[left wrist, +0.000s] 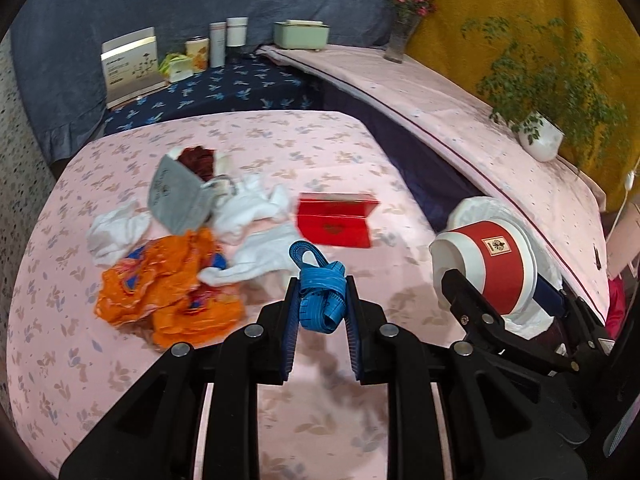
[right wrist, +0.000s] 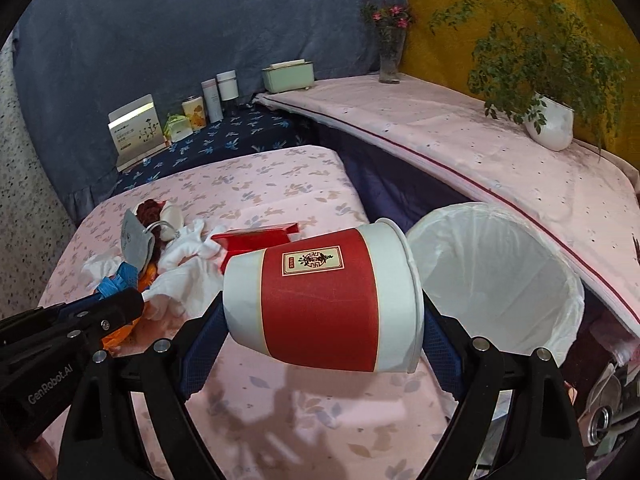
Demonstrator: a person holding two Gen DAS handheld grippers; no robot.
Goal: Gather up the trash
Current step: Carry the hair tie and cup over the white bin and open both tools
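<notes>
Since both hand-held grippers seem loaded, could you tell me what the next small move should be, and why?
Probably carry the right hand-held gripper a little further right, over the white-lined bin, then open it. It holds the red and white paper cup sideways, just short of the bin's rim. The left hand-held gripper, gripping the blue tape, can follow.

The left gripper [left wrist: 322, 292] points down at a slant, and its two blue pads stand close together and pinch a folded blue tape [left wrist: 320, 284]. The right gripper [right wrist: 320, 312] is beside it, also tilted down, with its jaws spread wide and pressing on both ends of a red and white paper cup [right wrist: 320, 296] that lies sideways between them.
</notes>
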